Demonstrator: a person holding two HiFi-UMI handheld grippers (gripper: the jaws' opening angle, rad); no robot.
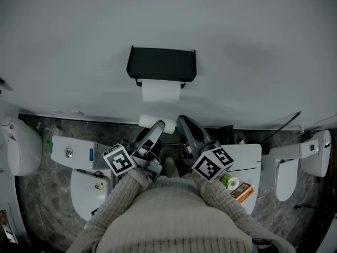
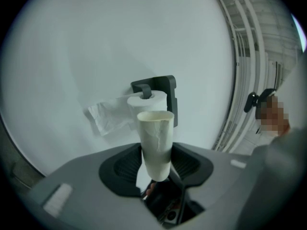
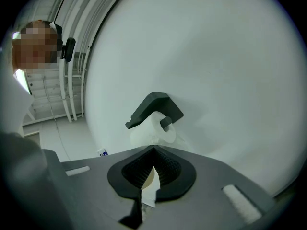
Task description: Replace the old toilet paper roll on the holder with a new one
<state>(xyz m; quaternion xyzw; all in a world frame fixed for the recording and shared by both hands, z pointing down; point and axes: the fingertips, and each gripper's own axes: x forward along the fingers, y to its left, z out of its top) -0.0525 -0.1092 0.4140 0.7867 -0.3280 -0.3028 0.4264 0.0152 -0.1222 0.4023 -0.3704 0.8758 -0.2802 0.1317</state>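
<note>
A black wall holder [image 1: 161,64] carries a full white paper roll [image 1: 161,91] with a sheet hanging down. My left gripper [image 1: 156,126] is below it, shut on a bare white cardboard tube [image 1: 150,121]. In the left gripper view the tube [image 2: 156,143] stands upright between the pads, with the holder [image 2: 165,87] and its roll [image 2: 146,100] straight ahead. My right gripper [image 1: 182,121] is beside the left one and is shut, with nothing between its pads. In the right gripper view its jaws [image 3: 153,157] meet below the holder [image 3: 153,107] and roll [image 3: 156,128].
A plain pale wall fills the upper part of the head view. A white toilet tank [image 1: 73,152] is at lower left, with other white fixtures at the far left [image 1: 21,146] and right [image 1: 316,154]. A green-and-white roll [image 1: 229,182] and an orange box [image 1: 242,192] lie on a white surface.
</note>
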